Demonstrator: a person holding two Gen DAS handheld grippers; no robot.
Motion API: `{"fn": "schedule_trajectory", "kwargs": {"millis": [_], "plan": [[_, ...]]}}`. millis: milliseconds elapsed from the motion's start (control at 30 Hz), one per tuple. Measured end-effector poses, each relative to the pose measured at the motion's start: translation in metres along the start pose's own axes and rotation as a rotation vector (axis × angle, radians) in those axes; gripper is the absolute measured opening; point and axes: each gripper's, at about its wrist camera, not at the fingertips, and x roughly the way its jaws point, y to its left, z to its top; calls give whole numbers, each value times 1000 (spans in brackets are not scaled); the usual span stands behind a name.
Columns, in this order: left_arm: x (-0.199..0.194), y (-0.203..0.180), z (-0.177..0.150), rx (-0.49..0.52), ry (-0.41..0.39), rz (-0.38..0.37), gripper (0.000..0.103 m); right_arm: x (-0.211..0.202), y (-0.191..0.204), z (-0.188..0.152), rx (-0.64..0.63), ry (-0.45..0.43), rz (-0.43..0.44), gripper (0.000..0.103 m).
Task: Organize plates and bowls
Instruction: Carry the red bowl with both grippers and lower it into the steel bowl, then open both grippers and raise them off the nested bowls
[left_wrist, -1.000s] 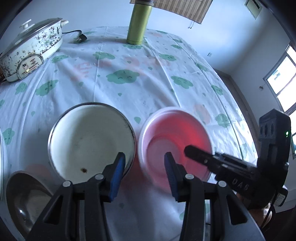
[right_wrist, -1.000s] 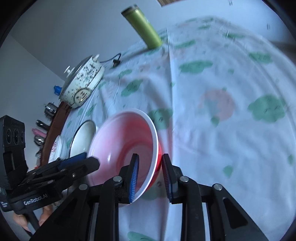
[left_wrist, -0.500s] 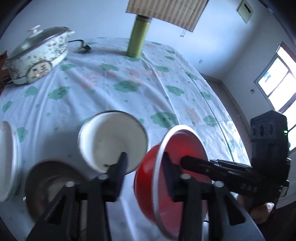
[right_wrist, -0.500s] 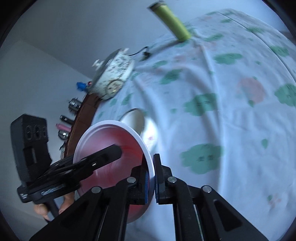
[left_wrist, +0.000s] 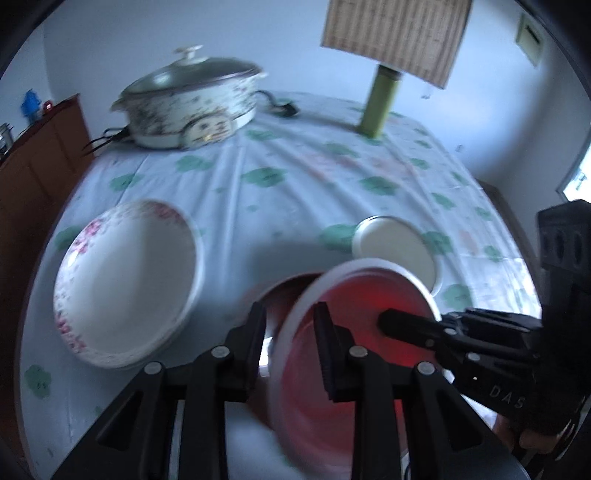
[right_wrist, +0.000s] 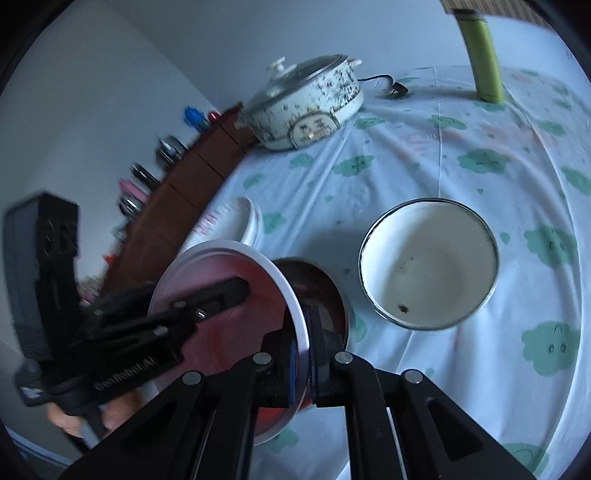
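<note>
With my right claw (right_wrist: 302, 352) pinching the red bowl's (right_wrist: 221, 291) rim and my left claw (left_wrist: 290, 341) spread astride its opposite edge, lower centre of frame, I should level it before nesting it into the dark bowl (right_wrist: 325, 291) beneath.

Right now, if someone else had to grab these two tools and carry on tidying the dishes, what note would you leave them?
Right tool: shut on the rim of the red bowl, held tilted in the air.
Left tool: its fingers straddle the bowl's opposite rim, not visibly clamped.
The bowl hangs over the dark bowl. The white bowl sits beside them; the flowered plates are stacked to the left.
Done: red bowl lifted.
Left: probably nest it into the dark bowl, then sort the white bowl.
</note>
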Motion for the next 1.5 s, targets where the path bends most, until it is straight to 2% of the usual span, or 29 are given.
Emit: {"fn": "schedule_trajectory", "kwargs": {"millis": [33, 100, 200, 267, 333, 467, 633, 700, 733, 900, 1033, 1133, 1200, 1333, 1500], "plan": [[4, 5, -1, -4, 5, 4, 26, 6, 2, -1, -16, 6, -36, 6], [8, 9, -2, -3, 7, 17, 33, 15, 2, -3, -34, 20, -73, 6], [13, 10, -3, 6, -17, 70, 44, 20, 2, -4, -63, 24, -89, 7], [13, 8, -4, 18, -31, 98, 46, 22, 6, -4, -91, 20, -108, 8], [12, 10, -4, 19, -35, 102, 46, 26, 9, -4, -112, 29, -128, 8], [6, 18, -2, -2, -51, 110, 59, 32, 12, -4, -133, 42, -135, 10], [0, 24, 2, -26, -71, 117, 59, 23, 13, -3, -136, 0, -130, 21], [1, 25, 3, -34, -67, 119, 59, 19, 13, -4, -138, -15, -118, 40], [1, 25, 3, -40, -68, 115, 59, 18, 13, -4, -131, -21, -103, 42], [1, 22, 7, -56, -82, 99, 59, -4, 14, 0, -130, -132, -118, 42], [5, 8, 12, -48, -86, 73, 59, -27, -2, 4, -78, -234, -57, 43], [12, -5, 15, -30, -80, 61, 59, -35, -17, 5, -40, -295, -112, 44], [18, -11, 18, -26, -71, 49, 59, -39, -29, 5, -10, -317, -151, 44], [27, -19, 23, -28, -57, 38, 59, -42, -50, 8, 53, -323, -134, 44], [30, -28, 28, -15, -57, 37, 59, -49, -55, 6, 71, -354, -137, 44]]}}
